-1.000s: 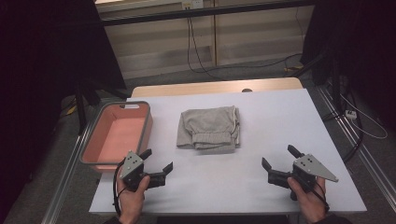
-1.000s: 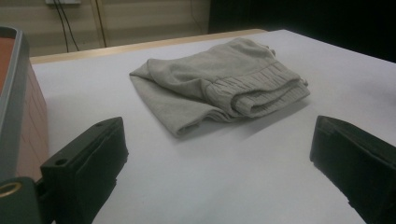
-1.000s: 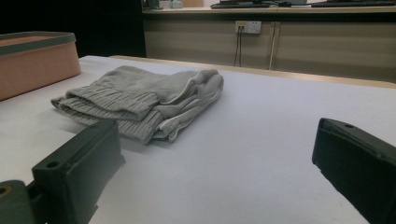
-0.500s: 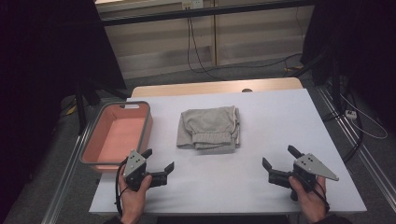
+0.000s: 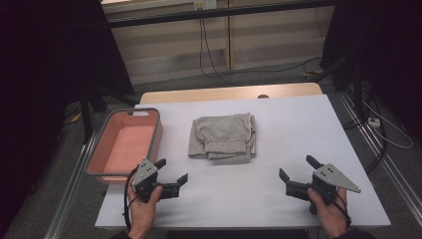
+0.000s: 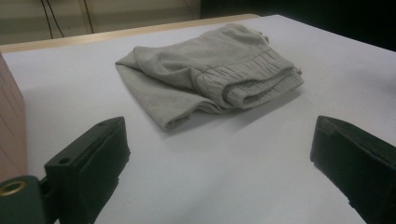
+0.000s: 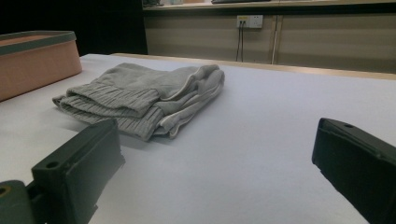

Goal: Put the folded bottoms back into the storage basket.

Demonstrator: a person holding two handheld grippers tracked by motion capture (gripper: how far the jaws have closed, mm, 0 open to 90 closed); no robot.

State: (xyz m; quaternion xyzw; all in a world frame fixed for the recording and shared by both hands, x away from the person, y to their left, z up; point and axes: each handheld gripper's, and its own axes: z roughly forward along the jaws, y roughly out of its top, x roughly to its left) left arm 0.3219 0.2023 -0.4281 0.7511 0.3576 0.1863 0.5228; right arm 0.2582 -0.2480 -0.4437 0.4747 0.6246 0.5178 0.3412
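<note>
The folded grey knit garment [image 5: 222,137] at the table's middle, right of the pink plastic bin [image 5: 124,144], looks soft, light and floppy, best pinched at its thick ribbed near edge by the wide-open left gripper [image 5: 174,178] and right gripper [image 5: 297,175].

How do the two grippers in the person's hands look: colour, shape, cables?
Both are black, each with two blocky jaws. The left gripper and the right gripper each carry a grey three-cornered plate on top. A black cable trails from each, along the hand. No sleeves can be made out.
</note>
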